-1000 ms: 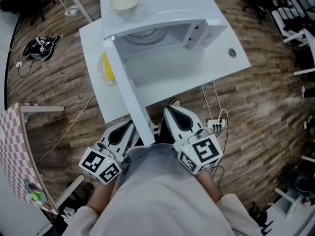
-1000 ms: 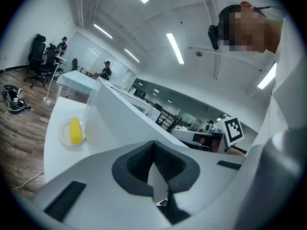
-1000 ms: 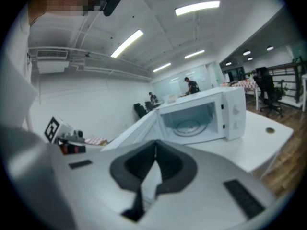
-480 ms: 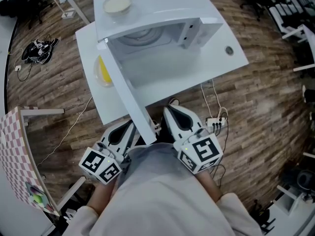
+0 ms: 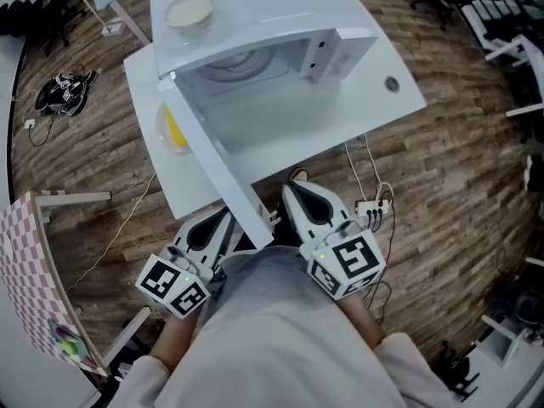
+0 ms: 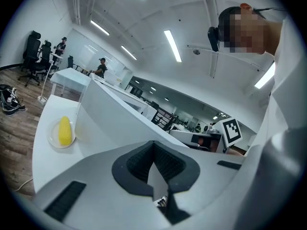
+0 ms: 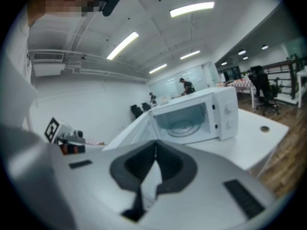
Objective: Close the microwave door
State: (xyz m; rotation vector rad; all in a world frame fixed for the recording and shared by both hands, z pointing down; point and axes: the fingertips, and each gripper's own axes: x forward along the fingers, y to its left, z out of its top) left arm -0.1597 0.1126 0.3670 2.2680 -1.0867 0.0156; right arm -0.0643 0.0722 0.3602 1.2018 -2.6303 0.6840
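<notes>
Open microwave door (image 5: 212, 164) jutting out between left gripper (image 5: 226, 218) and right gripper (image 5: 296, 187), walling one side from the other. Bare table (image 5: 374, 113) right of door; plate (image 5: 161, 122) close on its left.

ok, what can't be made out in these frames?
- Head view: the door covers part of the plate and yellow item.
- Head view: the bowl on the microwave, contents too small to tell.
- Right gripper view: control panel markings, blurred.
- Left gripper view: microwave cavity, behind the door.
</notes>
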